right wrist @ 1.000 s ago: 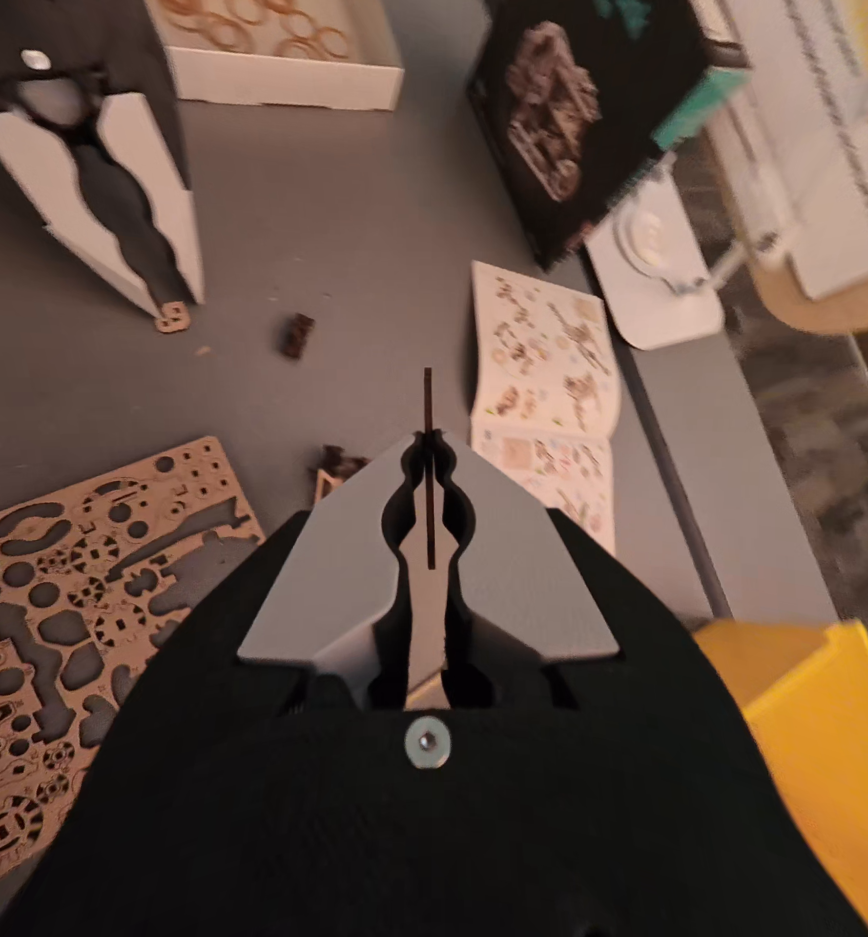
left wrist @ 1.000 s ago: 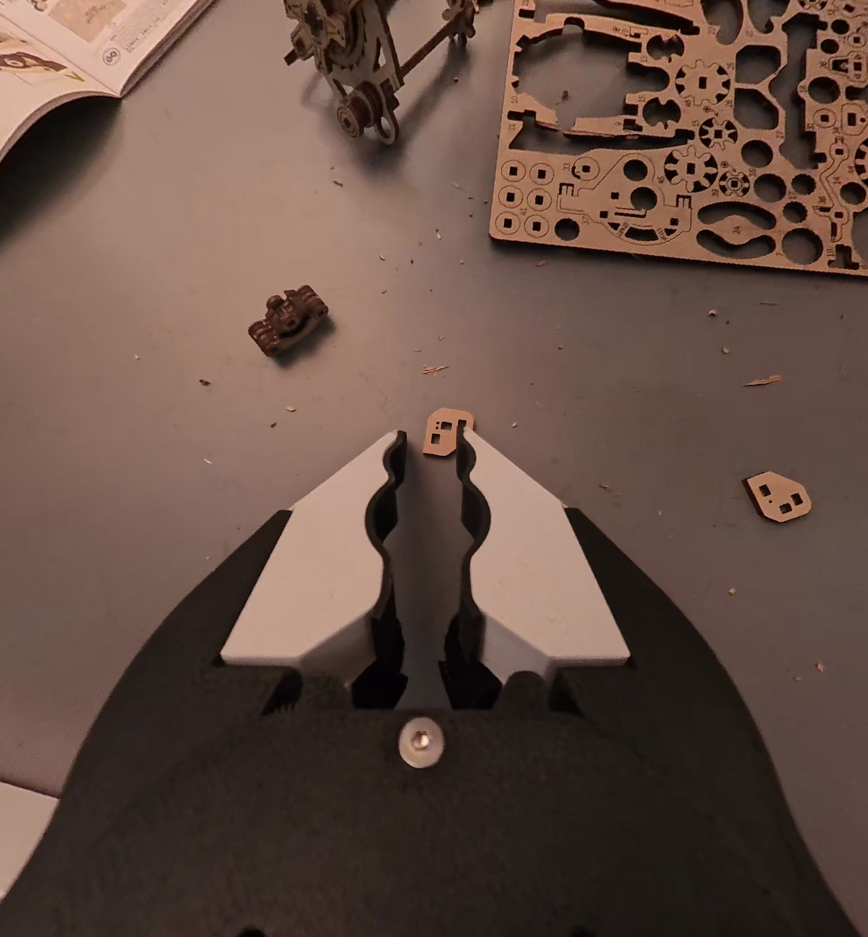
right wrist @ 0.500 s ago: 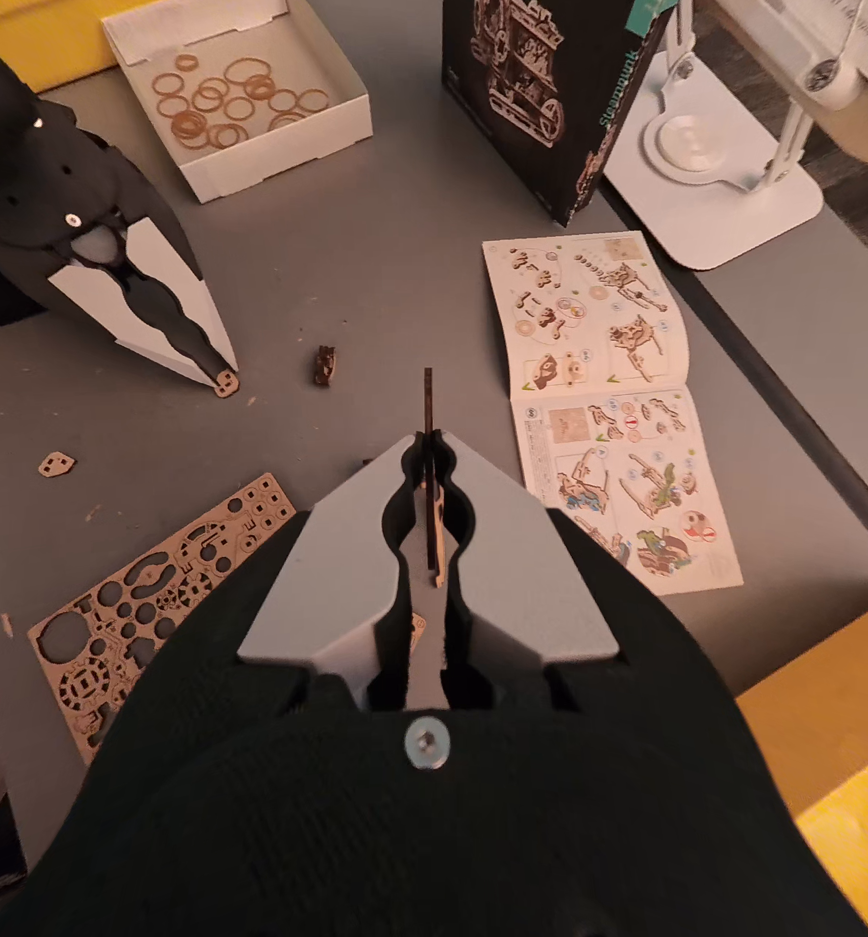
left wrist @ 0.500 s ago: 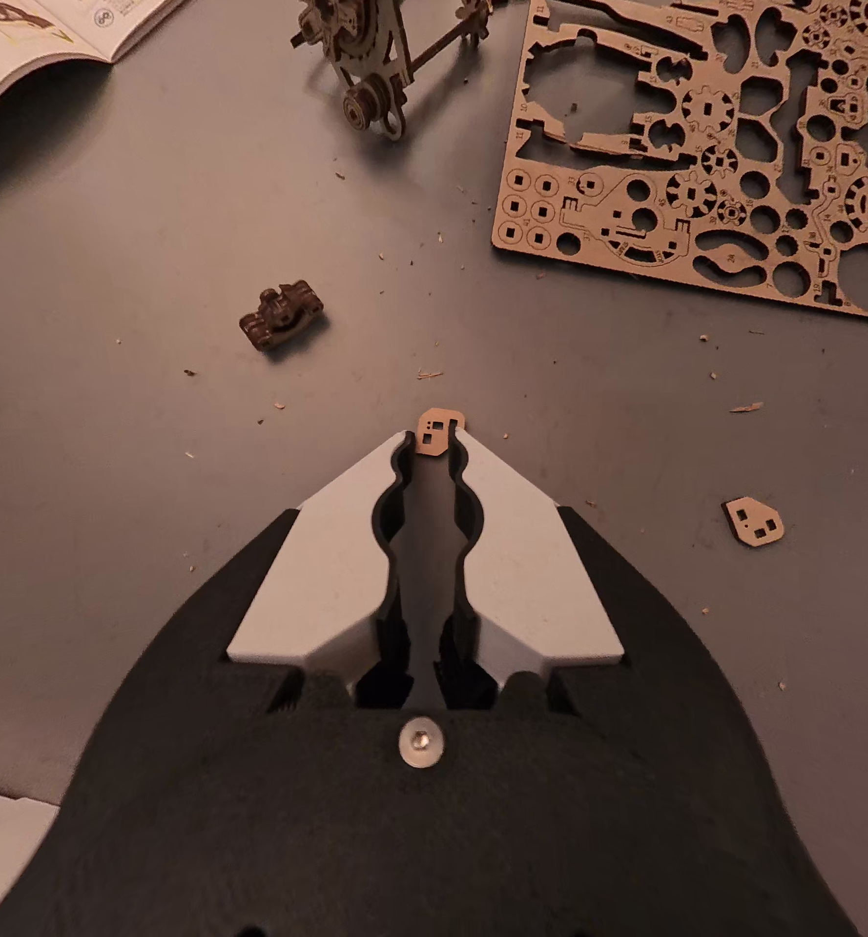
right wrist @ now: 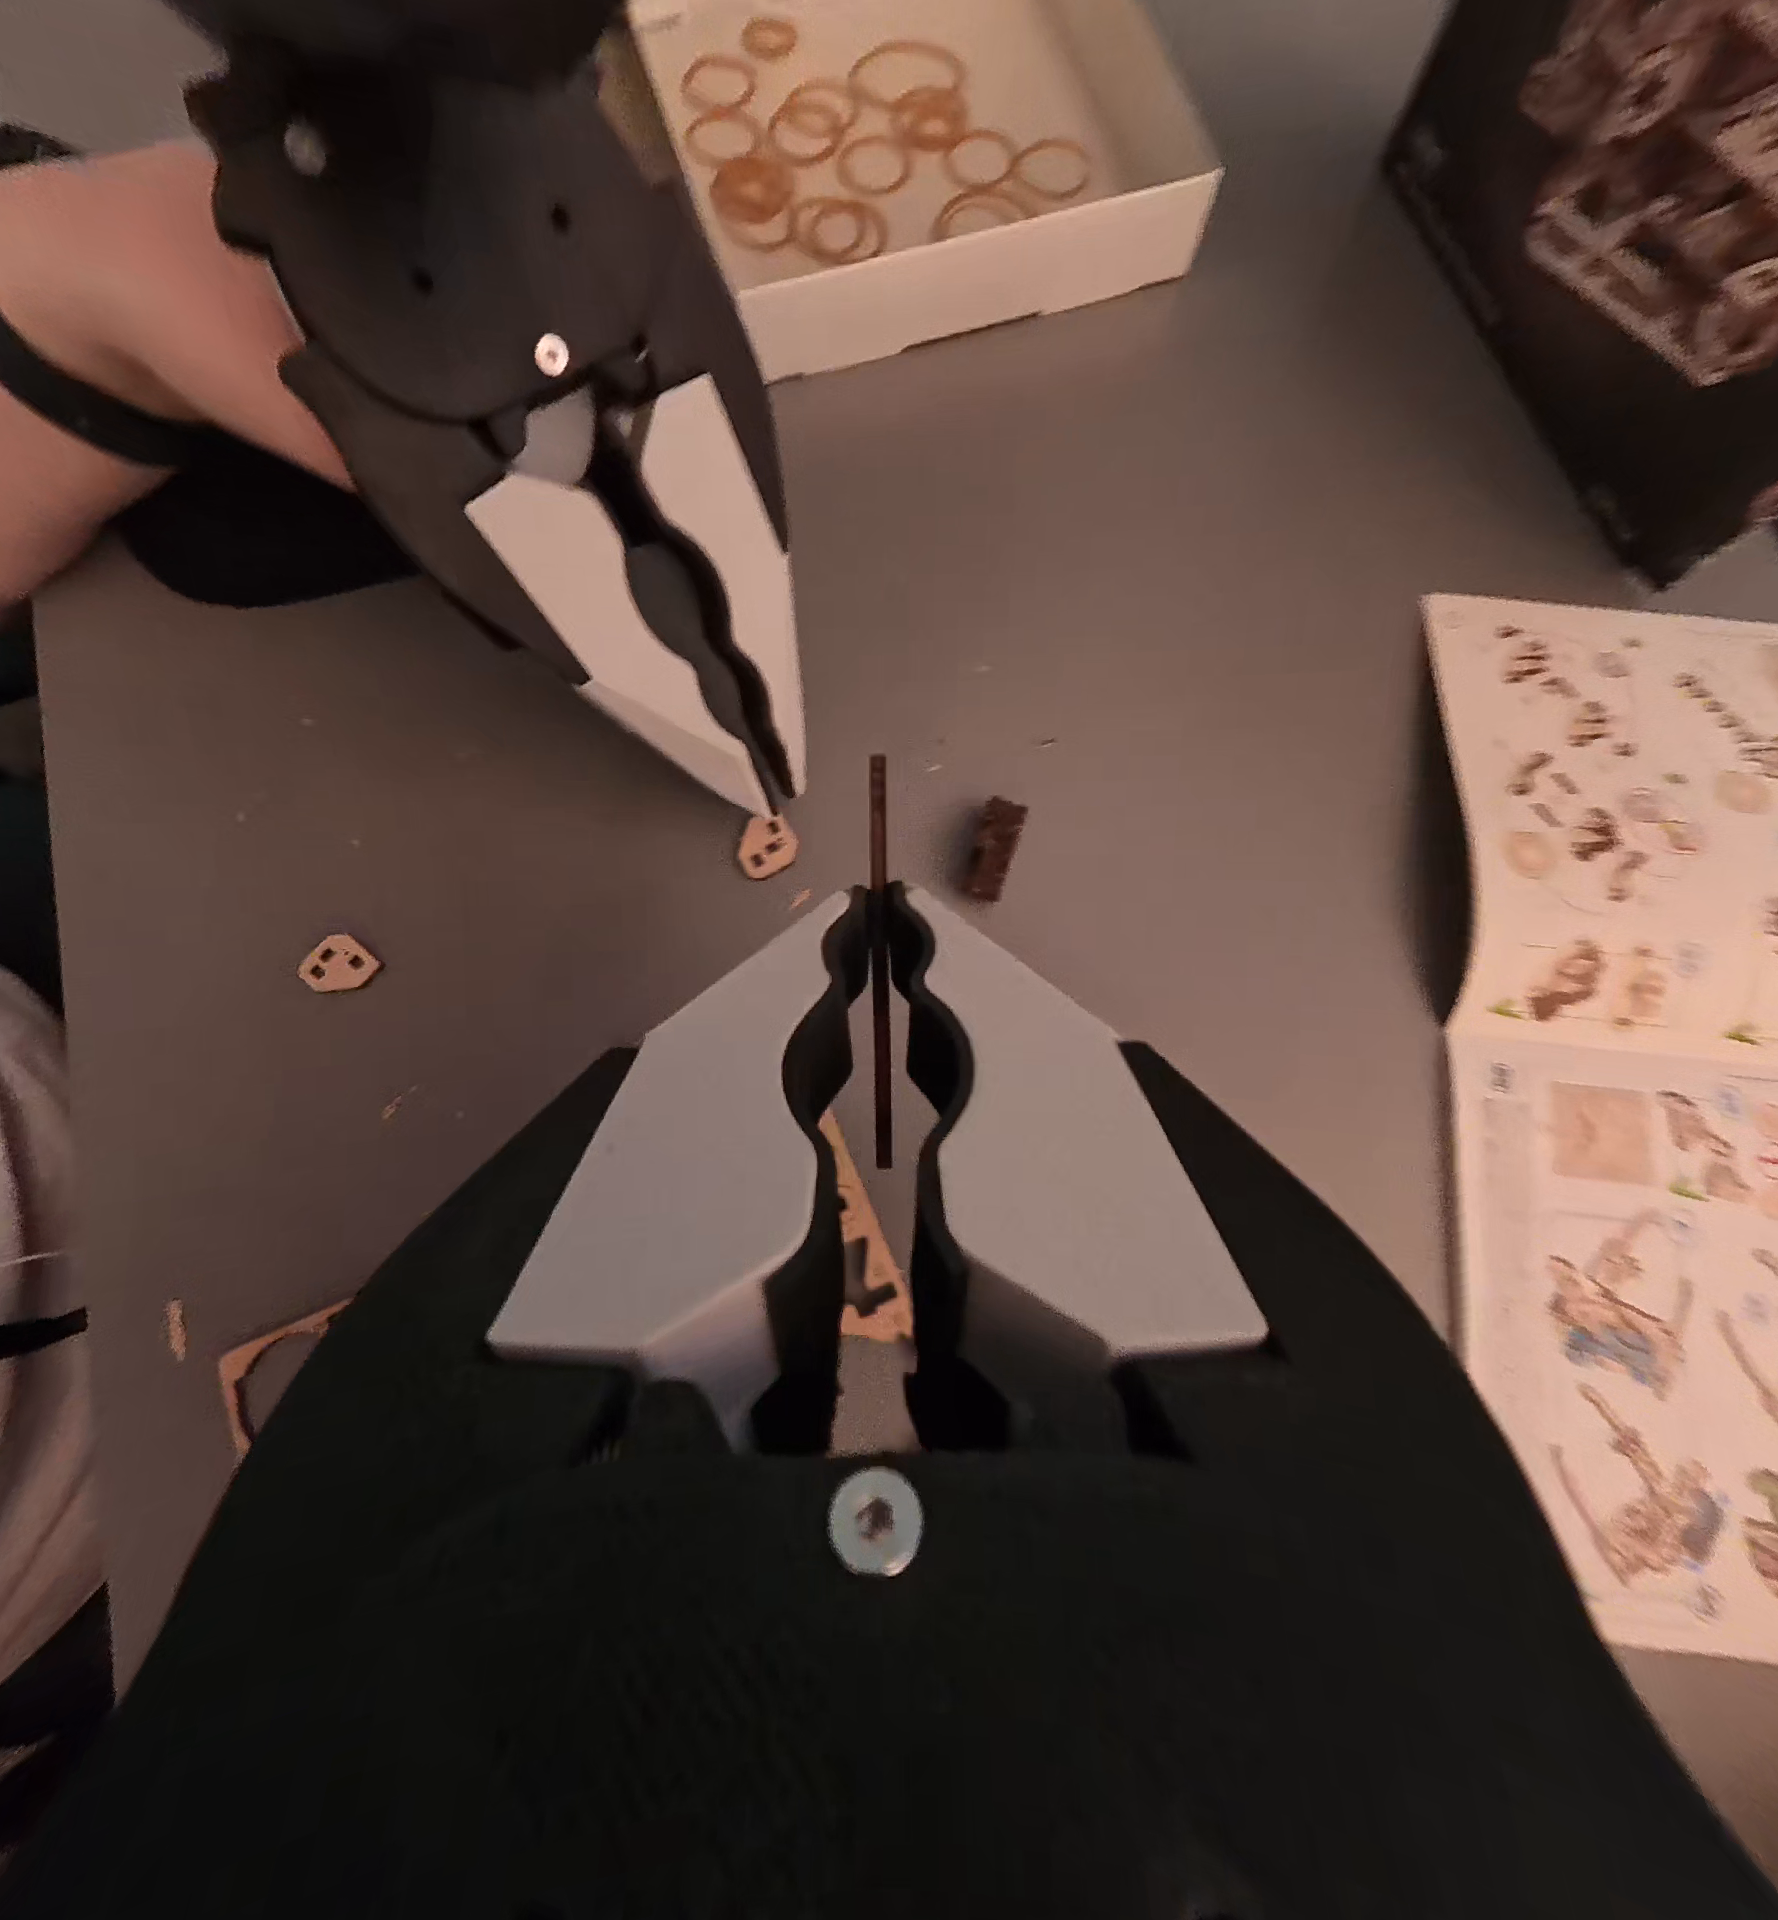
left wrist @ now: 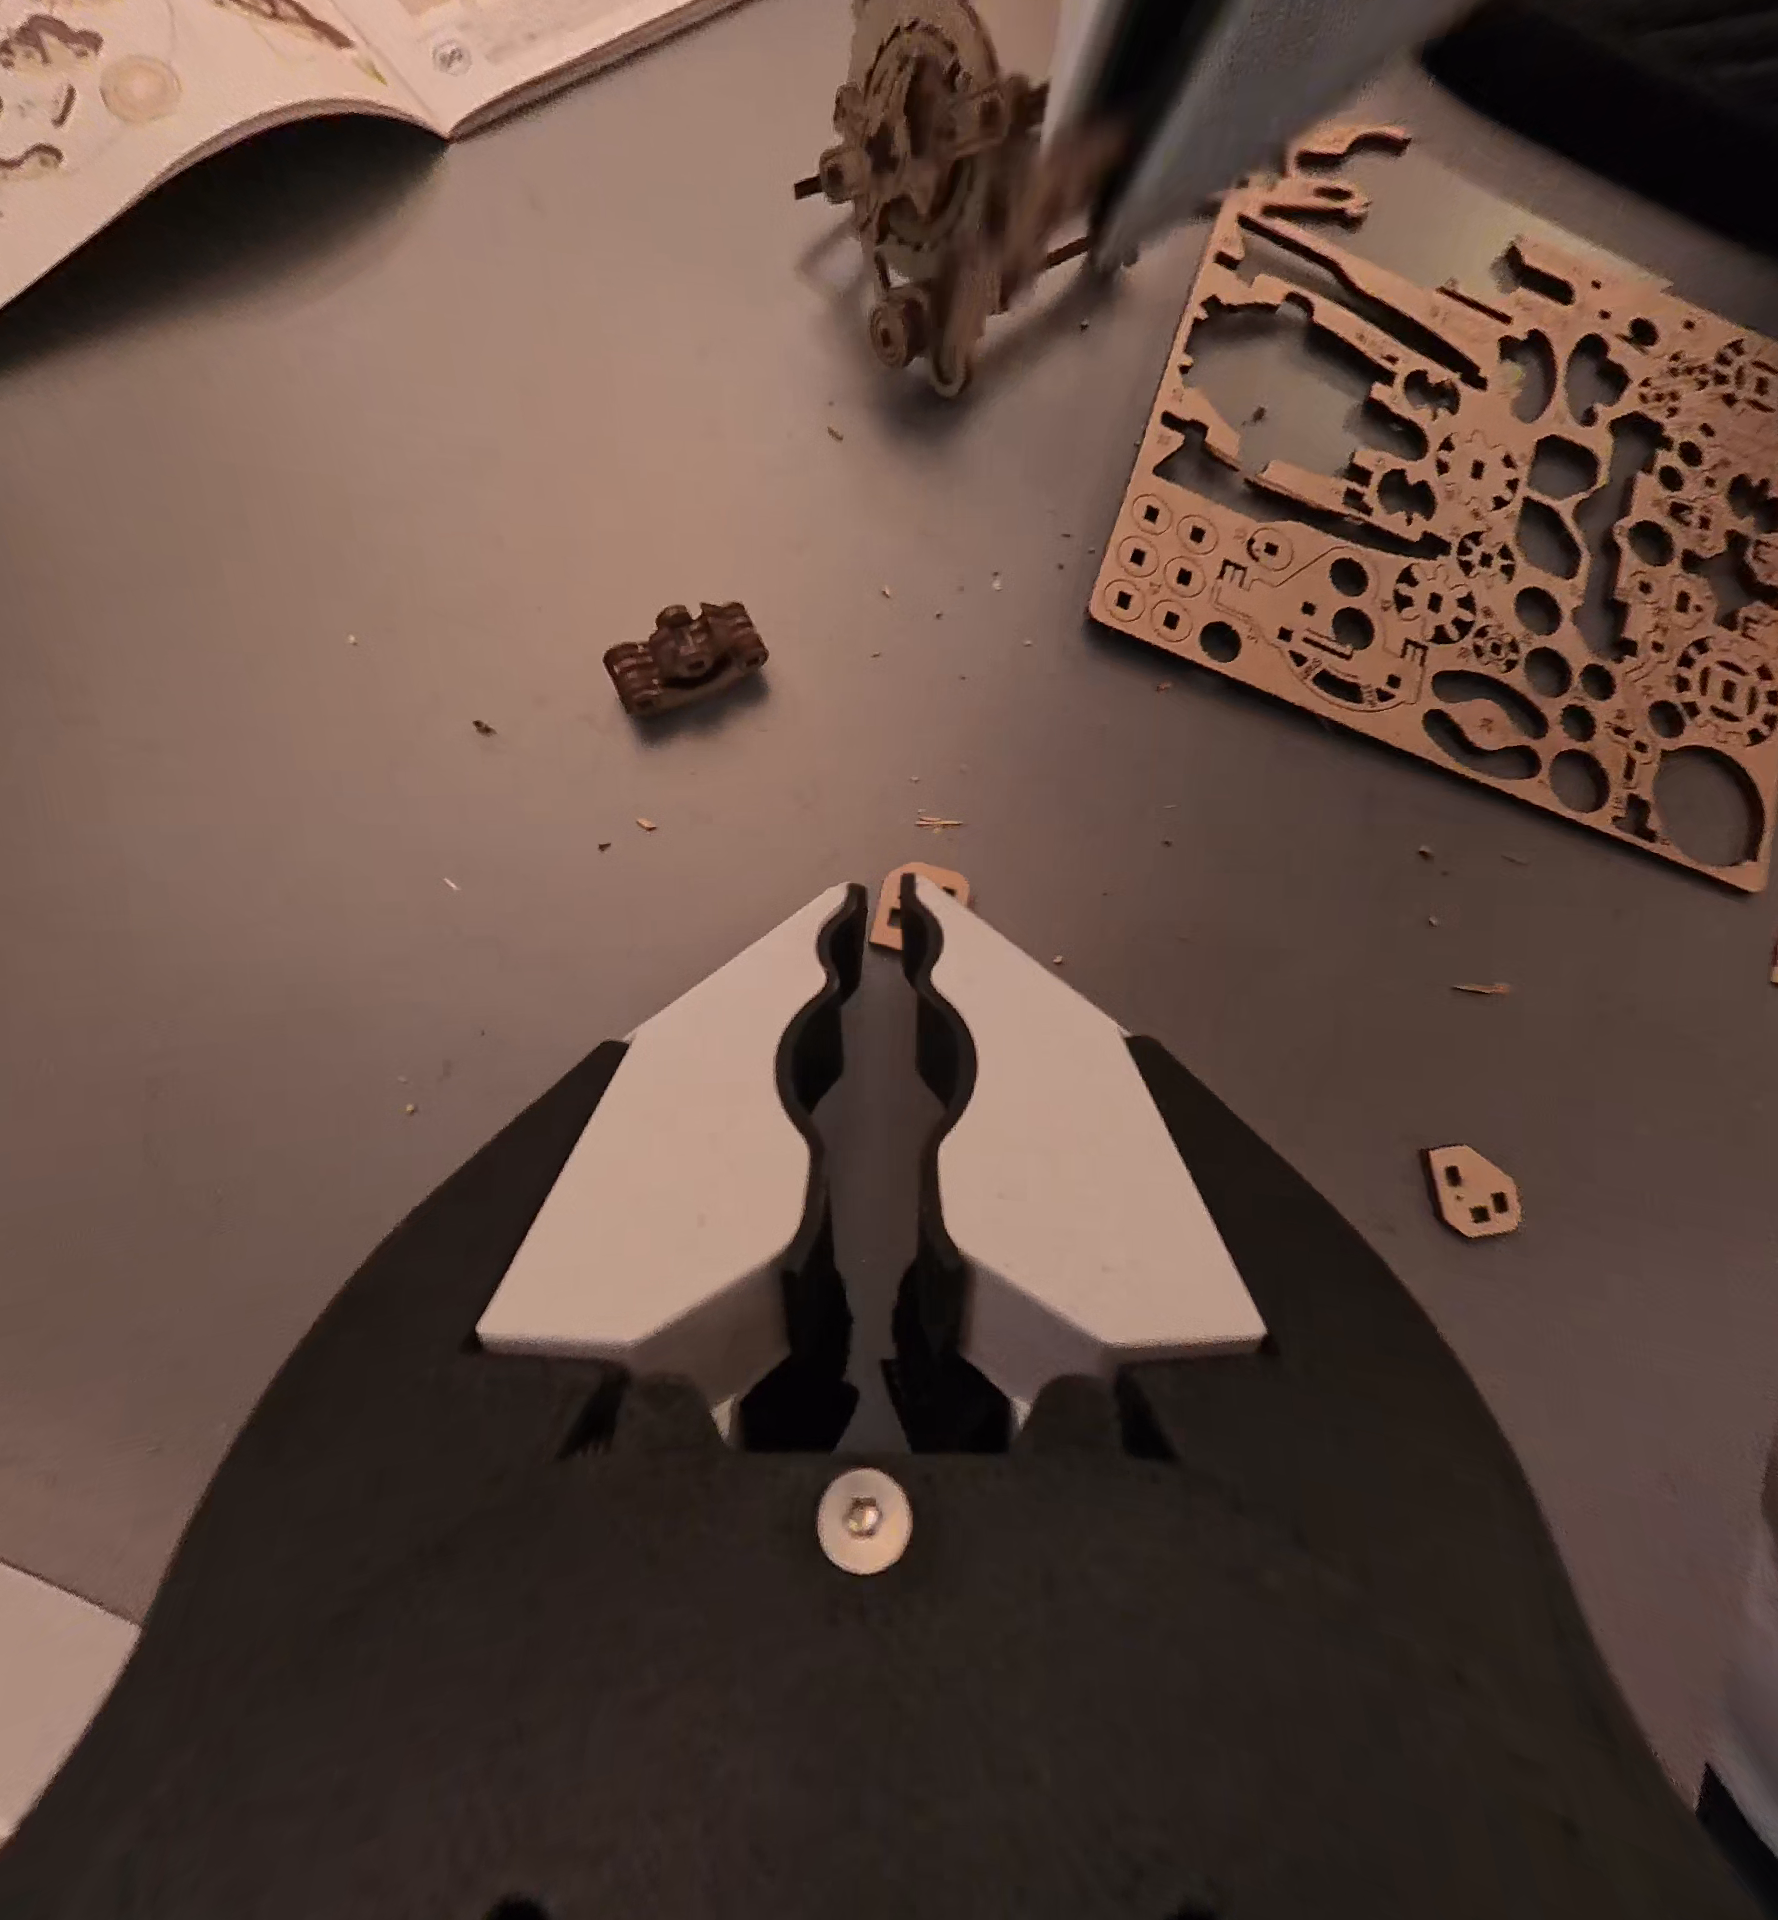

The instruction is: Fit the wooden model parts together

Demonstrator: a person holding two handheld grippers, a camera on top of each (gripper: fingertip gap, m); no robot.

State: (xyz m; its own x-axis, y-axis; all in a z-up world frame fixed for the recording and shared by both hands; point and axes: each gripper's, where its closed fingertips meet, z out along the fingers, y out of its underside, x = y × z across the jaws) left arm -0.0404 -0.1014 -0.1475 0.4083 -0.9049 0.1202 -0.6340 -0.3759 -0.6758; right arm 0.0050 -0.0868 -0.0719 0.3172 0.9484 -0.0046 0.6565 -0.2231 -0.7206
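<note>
My left gripper (left wrist: 882, 896) hangs over a small tan wooden plate (left wrist: 942, 885) that lies flat on the grey table. Its jaws stand a narrow gap apart, and the right fingertip (left wrist: 921, 914) covers part of the plate. The right wrist view shows that gripper (right wrist: 776, 795) tip-down at the plate (right wrist: 765, 847). My right gripper (right wrist: 877, 899) is shut on a thin dark wooden stick (right wrist: 878, 821) that points forward, close to the left gripper's tips. It appears blurred in the left wrist view (left wrist: 1176, 125), by the partly built wooden model (left wrist: 916, 208).
A second small plate (left wrist: 1472, 1190) and a dark small part (left wrist: 685, 660) lie loose. A punched-out wooden sheet (left wrist: 1436, 582) lies at right. An open booklet (right wrist: 1643, 1039), a white box of rubber bands (right wrist: 968, 270), a black carton (right wrist: 1643, 260) and a person's arm (right wrist: 85, 364) ring the area. One gripper's finger ends stand about 9 cm off the other's. Both grippers' tips are roughly 30 cm from the black carton (right wrist: 1643, 260).
The left jaws have narrowed over the small plate. The right gripper has swung with the stick to just in front of the left gripper's tips.
</note>
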